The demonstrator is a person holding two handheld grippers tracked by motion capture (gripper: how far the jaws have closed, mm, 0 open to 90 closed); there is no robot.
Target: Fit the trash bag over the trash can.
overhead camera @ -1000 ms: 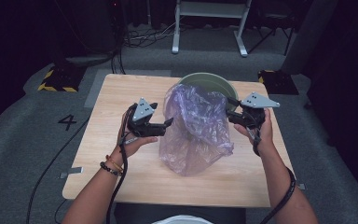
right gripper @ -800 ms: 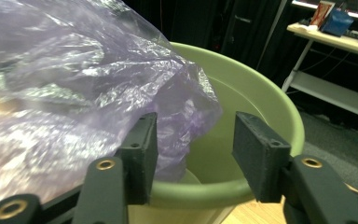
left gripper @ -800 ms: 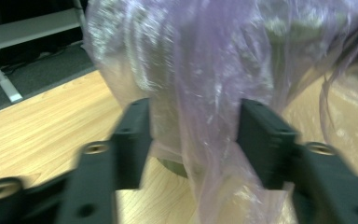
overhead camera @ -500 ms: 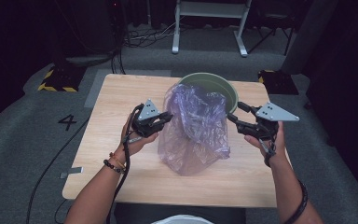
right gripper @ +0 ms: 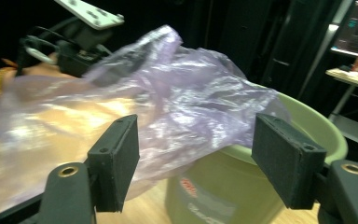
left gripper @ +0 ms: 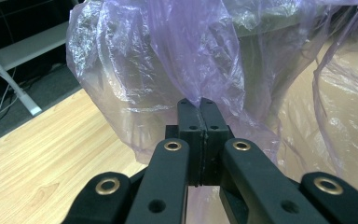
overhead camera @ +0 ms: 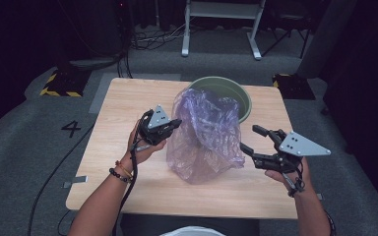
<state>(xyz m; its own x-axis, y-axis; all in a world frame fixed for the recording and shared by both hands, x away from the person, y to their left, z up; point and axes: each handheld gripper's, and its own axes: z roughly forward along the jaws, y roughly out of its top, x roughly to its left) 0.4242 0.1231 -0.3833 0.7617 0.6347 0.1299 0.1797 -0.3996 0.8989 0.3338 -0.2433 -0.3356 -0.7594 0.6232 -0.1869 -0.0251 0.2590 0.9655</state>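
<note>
A thin, see-through purple plastic bag (overhead camera: 204,132) stands crumpled on the wooden table (overhead camera: 128,98), leaning against a green bucket (overhead camera: 236,93). My left gripper (overhead camera: 176,123) is at the bag's left edge, and its jaws have just closed. In the left gripper view it (left gripper: 201,103) pinches a fold of the bag (left gripper: 168,60). My right gripper (overhead camera: 250,138) hovers to the right of the bag, apart from it. Its jaws have just been opening, with nothing between them. In the right gripper view it (right gripper: 196,140) faces the bag (right gripper: 182,88) and the bucket (right gripper: 242,182).
The table's right edge (overhead camera: 285,128) runs just under my right hand. Grey carpet surrounds the table, with a white frame stand (overhead camera: 221,19) and cables behind it. A yellow-and-black striped block (overhead camera: 59,86) lies on the floor at the far left.
The right gripper has let go of the bag, opened wider and drawn away to the right and toward the person. The left gripper has closed on the bag's left edge.
</note>
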